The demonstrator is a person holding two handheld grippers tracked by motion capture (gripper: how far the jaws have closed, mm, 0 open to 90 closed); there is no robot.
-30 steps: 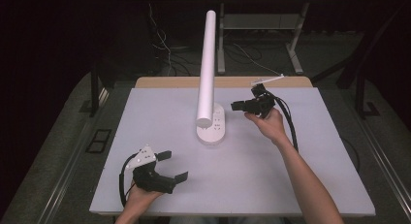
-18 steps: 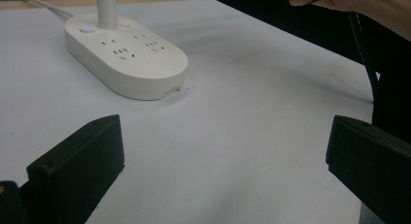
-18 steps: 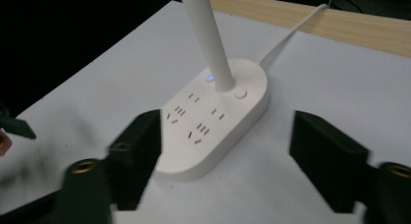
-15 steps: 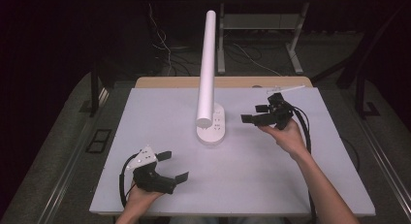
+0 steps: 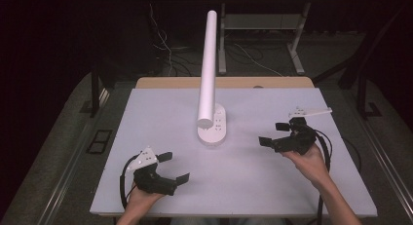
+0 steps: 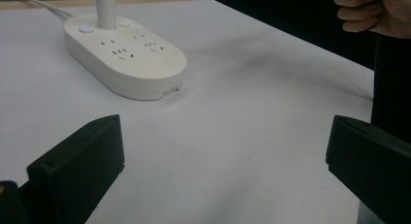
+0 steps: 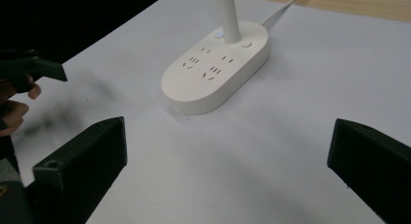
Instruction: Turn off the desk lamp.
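Note:
A white oval socket base stands mid-table, and a white tube rises from it. My left gripper rests at the near left, open and holding nothing; in its own view the base lies ahead of the gripper, to the left. My right gripper hovers right of the base and points at it. Its jaws have just been opening and nothing is between them. In the right gripper view the base lies ahead of the gripper.
The white tabletop has a wooden strip along its far edge. A white cord runs from the base toward that strip. The person's right hand appears in the left gripper view. Dark floor and desk legs lie beyond.
My right gripper has drawn back from beside the socket base, moving right and nearer to the person, and its jaws have spread. The left gripper has stayed put.

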